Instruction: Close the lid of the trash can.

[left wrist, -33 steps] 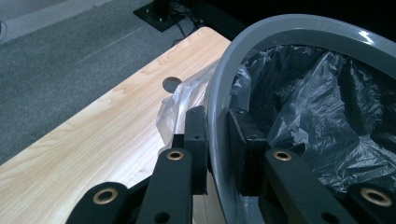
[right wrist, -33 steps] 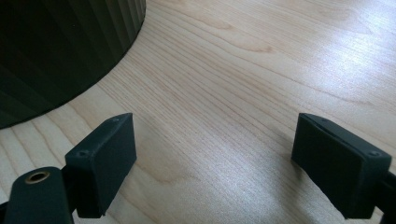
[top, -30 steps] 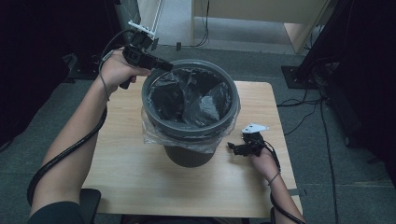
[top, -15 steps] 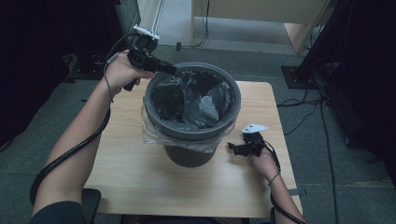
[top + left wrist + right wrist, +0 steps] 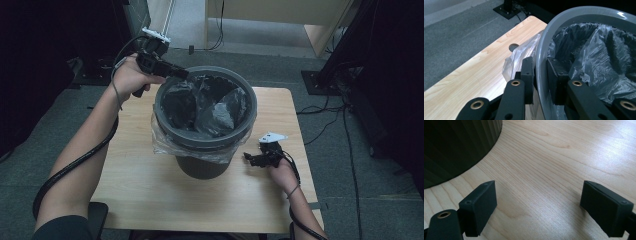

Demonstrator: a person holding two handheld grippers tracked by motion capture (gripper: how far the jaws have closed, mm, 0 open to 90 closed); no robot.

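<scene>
We're at the bin (image 5: 205,125), standing mid-table, its liner (image 5: 220,112) draped inside with the edge spilling over the rim. Our left gripper (image 5: 540,80) straddles the rim at the far left: one jaw outside against the folded-over plastic, one inside, drawn narrow around the wall. It looks like a pinch on rim and liner, though we can't quite see the pads press. Our right gripper (image 5: 537,207) idles on the table (image 5: 135,175) just right of the bin's base, jaws wide, nothing between them. By our reckoning the liner is seated but loose and crumpled; smoothing or tucking remains. Count: one bin, one liner, two grippers, one table.
</scene>
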